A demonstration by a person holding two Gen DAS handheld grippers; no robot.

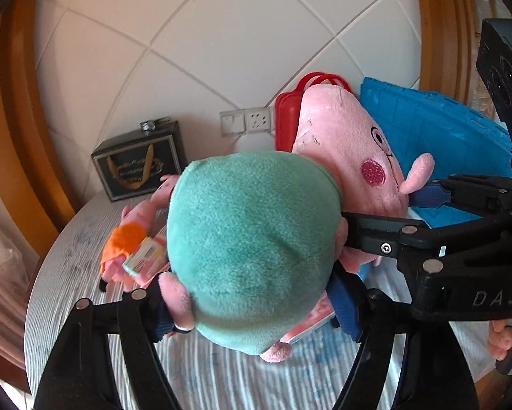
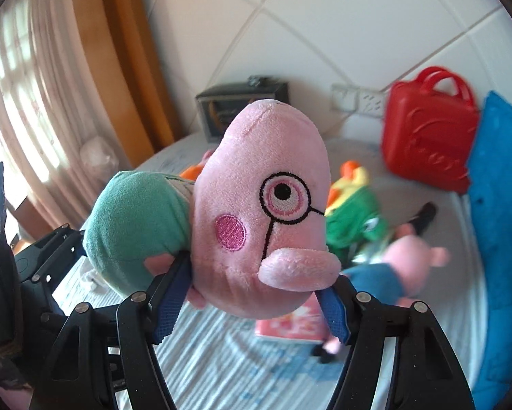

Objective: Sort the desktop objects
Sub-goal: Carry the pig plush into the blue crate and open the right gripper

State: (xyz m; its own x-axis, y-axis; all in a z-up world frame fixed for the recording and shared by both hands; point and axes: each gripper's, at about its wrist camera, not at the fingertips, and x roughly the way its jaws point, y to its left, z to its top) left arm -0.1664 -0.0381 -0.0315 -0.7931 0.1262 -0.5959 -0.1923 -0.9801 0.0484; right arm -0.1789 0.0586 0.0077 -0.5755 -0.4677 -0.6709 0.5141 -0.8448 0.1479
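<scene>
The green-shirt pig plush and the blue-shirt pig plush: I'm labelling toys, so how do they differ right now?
The green-shirt pig plush is held off the table by both tools, the left tool on its body and the right tool on its head; the blue-shirt pig plush lies on the table, ungripped. The green-shirt one wears stitched glasses; none show on the blurred blue-shirt one. The green-shirt one looks bigger, though it is nearer the camera. Both are pink pigs.
</scene>
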